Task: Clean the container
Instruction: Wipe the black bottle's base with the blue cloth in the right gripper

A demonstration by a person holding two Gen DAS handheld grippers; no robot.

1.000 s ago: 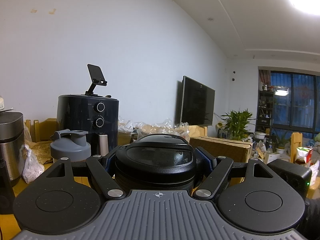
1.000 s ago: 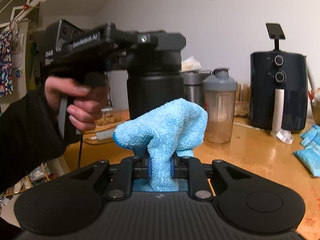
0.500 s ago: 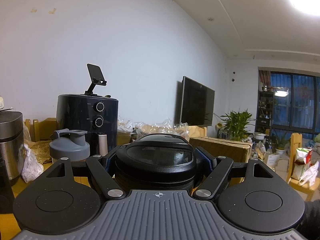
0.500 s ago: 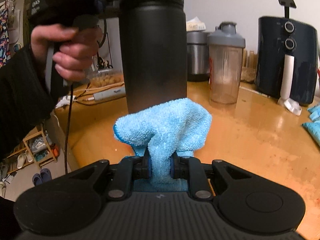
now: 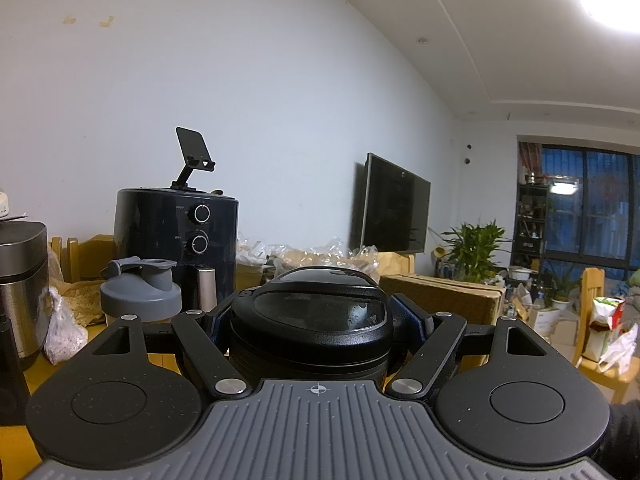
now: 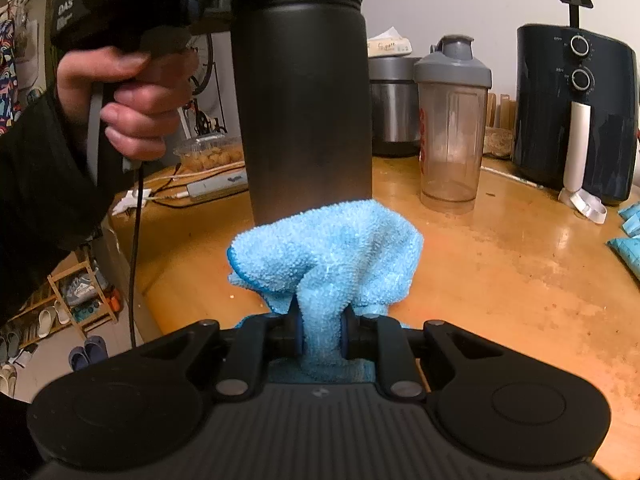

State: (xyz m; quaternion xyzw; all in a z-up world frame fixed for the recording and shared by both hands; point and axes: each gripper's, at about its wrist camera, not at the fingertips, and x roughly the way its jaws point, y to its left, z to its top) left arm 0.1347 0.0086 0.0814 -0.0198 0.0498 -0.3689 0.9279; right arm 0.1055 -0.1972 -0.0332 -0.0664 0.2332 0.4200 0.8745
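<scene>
Since a second ago we've dropped the blue cloth (image 6: 326, 248), pinched in our right gripper (image 6: 322, 330), low against the black bottle (image 6: 302, 92); left gripper (image 5: 312, 320) clamps its lid, because that rigid matte body looks slippery

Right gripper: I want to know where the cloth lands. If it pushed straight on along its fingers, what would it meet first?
Most likely the lower wall of the black bottle, directly ahead of the blue cloth that the right gripper pinches. The cloth may already touch it; depth is unclear.
</scene>
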